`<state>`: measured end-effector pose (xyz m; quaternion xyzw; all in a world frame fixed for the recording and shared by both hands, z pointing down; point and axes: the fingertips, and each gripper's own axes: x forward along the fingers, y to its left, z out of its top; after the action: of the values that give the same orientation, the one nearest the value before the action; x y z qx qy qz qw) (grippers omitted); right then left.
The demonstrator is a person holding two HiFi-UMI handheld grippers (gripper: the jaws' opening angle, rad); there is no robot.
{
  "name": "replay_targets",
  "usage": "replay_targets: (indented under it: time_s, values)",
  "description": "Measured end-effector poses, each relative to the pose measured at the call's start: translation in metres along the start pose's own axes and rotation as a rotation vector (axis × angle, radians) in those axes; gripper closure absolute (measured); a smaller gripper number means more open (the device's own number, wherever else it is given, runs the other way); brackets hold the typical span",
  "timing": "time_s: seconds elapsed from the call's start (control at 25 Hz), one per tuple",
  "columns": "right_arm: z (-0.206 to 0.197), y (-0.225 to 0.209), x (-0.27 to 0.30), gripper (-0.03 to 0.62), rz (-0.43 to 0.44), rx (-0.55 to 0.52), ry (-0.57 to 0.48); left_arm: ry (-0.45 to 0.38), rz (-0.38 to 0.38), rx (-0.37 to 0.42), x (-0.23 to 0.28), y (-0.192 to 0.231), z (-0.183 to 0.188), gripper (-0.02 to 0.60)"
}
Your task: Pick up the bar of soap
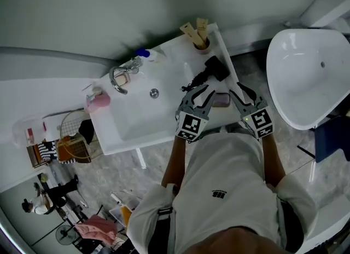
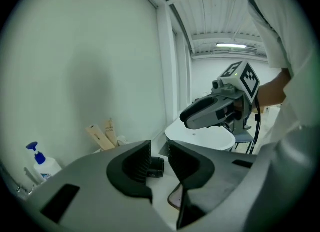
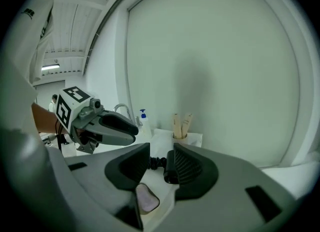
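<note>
While L gripper (image 1: 199, 93) & R gripper (image 1: 240, 94) jaws gape empty, soap bar (image 1: 221, 100) lies crosswise btwn.

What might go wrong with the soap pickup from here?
The mauve rounded bar of soap lies below the open right hand-held gripper, on the white sink's narrow ledge; a glancing jaw may slide it off. The black hair dryer lies just beyond, in line with the jaws; overreaching may catch that instead.

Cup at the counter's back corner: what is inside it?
Two flat tan items stand in the cup, leaning apart. Its wall hides their lower ends, and whether anything else lies at the bottom cannot be seen.
</note>
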<state>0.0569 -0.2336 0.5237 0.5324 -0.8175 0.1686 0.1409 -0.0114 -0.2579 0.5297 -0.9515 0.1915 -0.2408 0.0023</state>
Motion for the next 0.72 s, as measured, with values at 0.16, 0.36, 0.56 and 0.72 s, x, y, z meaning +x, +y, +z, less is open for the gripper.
replay_targets:
  time_s: [0.16,0.36,0.56,0.72]
  values:
    - [-0.016,-0.003,-0.003,0.433,-0.056,0.013,0.025,0.024,-0.096,0.052,0.013,-0.011,-0.014,0.462]
    - [-0.035,0.0,-0.003,0.433,-0.09,0.036,0.074,0.061,-0.177,0.072,0.024,-0.019,-0.032,0.462]
    - [-0.053,-0.001,0.0,0.433,-0.117,0.069,0.098,0.09,-0.237,0.092,0.032,-0.024,-0.047,0.462]
    - [-0.064,0.0,0.006,0.433,-0.126,0.091,0.118,0.117,-0.283,0.12,0.039,-0.028,-0.058,0.462]
